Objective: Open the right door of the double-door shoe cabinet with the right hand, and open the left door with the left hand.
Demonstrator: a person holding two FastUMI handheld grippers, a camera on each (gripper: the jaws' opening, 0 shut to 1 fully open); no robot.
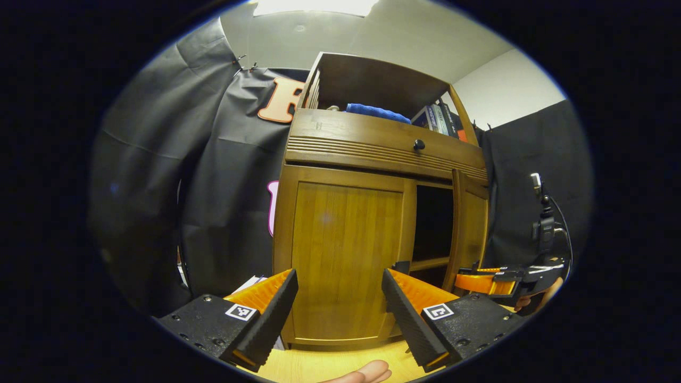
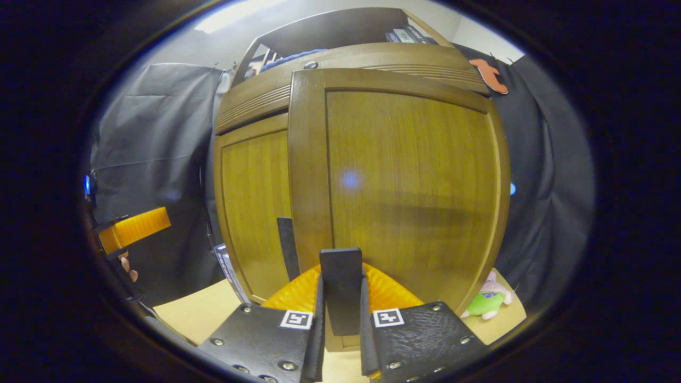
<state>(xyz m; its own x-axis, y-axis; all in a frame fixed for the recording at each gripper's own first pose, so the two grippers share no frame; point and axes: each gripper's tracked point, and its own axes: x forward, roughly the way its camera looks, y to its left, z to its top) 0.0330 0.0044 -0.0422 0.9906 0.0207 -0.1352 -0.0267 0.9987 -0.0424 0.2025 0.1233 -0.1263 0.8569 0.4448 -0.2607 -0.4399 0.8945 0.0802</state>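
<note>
A: Wooden shoe cabinet point(image 1: 372, 213) faces us in the left gripper view. Its left door point(image 1: 346, 255) is shut; the right door point(image 1: 471, 229) stands swung out, with a dark gap between them.

B: The left tongs point(image 1: 340, 303)?

A: Spread wide, holding nothing, in front of the left door. The right tongs point(image 1: 481, 281) sit at that open door; their grip is hard to make out there.

B: The right gripper view?

A: The right tongs point(image 2: 341, 330) are clamped on the dark handle point(image 2: 341, 290) of the right door point(image 2: 404, 186). The left door point(image 2: 255, 207) lies behind, partly hidden. The left tongs point(image 2: 133, 229) are cut off at the edge.
</note>
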